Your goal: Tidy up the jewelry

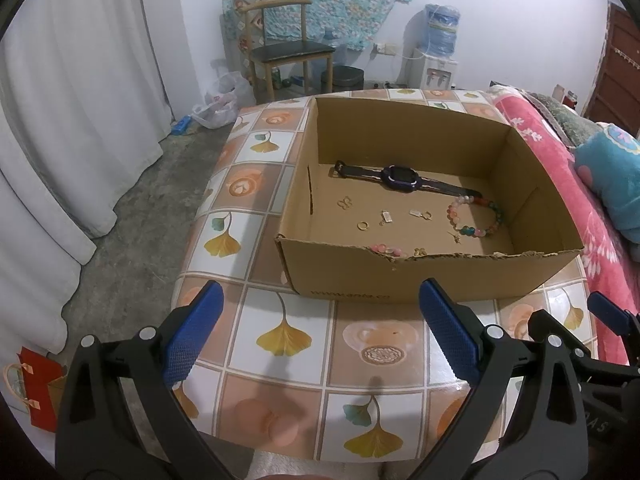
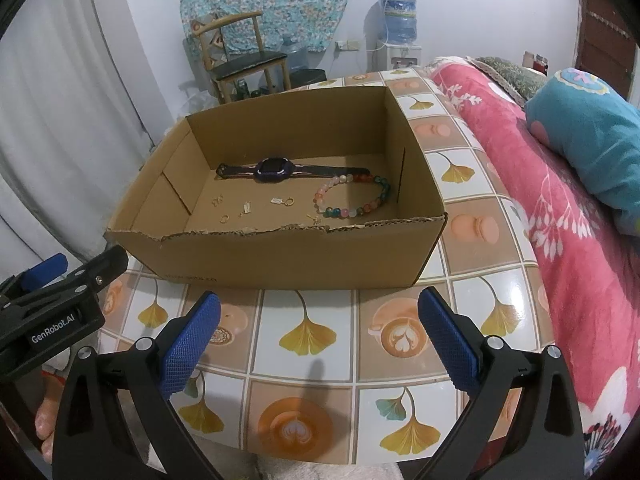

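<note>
On the patterned bench (image 1: pixel 288 336), an open cardboard box (image 1: pixel 432 276) is sitting with its torn front rim facing both cameras. Inside it, a dark purple watch (image 1: pixel 400 176) is lying flat toward the back wall, its strap stretched out to either side. A bracelet of multicoloured beads (image 1: pixel 476 216) is lying just in front of the watch's right strap end, toward the box's right wall. Several small gold pieces (image 1: pixel 384 216) are lying scattered on the box floor left of the bracelet, apart from one another; they are too small to name with certainty. A second strand of pink beads (image 1: pixel 384 249) is peeking over the torn rim in the left wrist view.

The left claw (image 1: pixel 320 336) is hovering over the bench in front of the box, its blue pads (image 1: pixel 192 340) spread wide and gripping nothing. The right claw (image 2: pixel 320 336) is hovering beside it, likewise spread wide and empty, also short of the box. A pink floral bed cover (image 2: pixel 560 216) is lying along the bench's right edge.
</note>
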